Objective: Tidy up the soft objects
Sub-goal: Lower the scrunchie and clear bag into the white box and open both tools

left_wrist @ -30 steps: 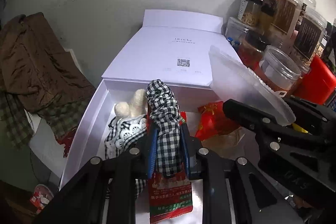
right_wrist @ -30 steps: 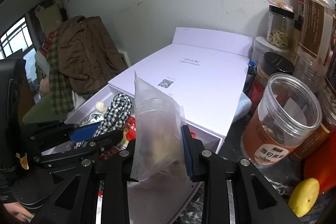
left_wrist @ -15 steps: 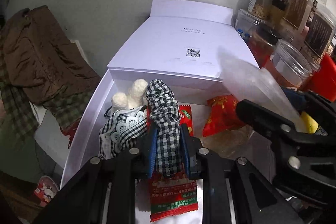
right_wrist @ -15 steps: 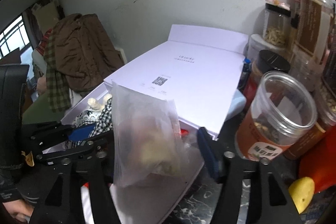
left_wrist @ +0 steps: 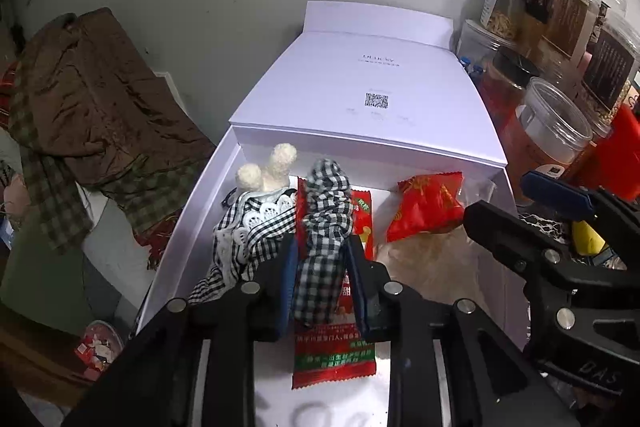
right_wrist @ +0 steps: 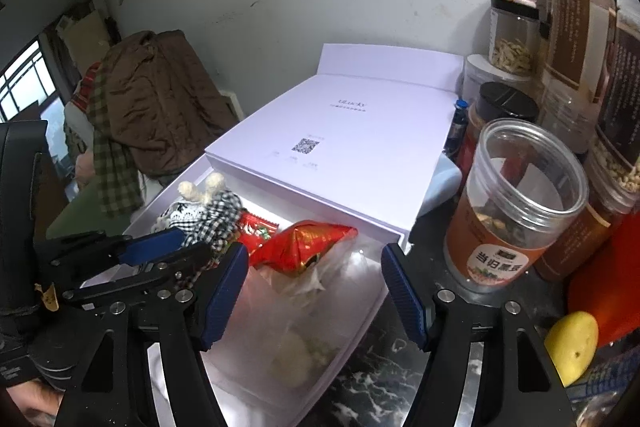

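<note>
Cloth [left_wrist: 320,227] with a black-and-white check sits pinched between the blue pads of your left gripper [left_wrist: 322,283], hanging over the open white box [left_wrist: 188,211] beside a second checked bundle [left_wrist: 248,227]. Your right gripper [right_wrist: 312,291] stands wide apart and holds nothing; the clear bag [right_wrist: 304,311] lies in the box below it, against a red packet [right_wrist: 304,243].

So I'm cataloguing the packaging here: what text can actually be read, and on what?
"ULucky": white box lid, above a QR code; smaller lines unreadable.
"当归黑豆": orange label of the open clear jar.
"BAS": right gripper's black frame.
Red-green snack packet: Chinese print, too blurred.
Dark jar labels: unreadable.
</note>
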Available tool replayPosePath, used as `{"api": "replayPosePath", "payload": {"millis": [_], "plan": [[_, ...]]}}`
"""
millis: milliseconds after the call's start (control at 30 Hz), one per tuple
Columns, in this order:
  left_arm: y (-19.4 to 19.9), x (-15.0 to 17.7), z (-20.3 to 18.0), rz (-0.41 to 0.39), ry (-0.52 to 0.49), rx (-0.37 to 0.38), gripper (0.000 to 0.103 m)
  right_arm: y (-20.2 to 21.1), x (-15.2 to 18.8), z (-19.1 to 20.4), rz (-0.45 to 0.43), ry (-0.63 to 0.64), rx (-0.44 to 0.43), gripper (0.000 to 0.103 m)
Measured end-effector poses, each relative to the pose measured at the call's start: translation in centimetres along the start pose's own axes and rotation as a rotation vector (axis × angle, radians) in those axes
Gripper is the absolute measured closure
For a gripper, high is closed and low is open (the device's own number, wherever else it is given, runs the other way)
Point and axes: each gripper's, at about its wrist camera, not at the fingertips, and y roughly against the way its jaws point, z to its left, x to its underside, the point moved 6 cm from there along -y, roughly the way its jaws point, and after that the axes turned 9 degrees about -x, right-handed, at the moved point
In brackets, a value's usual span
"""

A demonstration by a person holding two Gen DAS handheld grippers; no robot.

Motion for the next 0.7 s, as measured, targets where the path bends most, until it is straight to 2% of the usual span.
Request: {"api": "replayPosePath", "payload": {"millis": [467, 700], "plan": [[4.9, -0.7, 1.1, -0.078, 0.026, 0.006, 0.078, 4.3, -0.8, 1.7, -0.042, 0.056, 0.037, 0.034], [9.2, -1.1, 2.0, -0.156, 0.040, 0.010, 0.078, 8.2, -1.6, 3.4, -0.119, 0.086, 0.036, 0.034]]}}
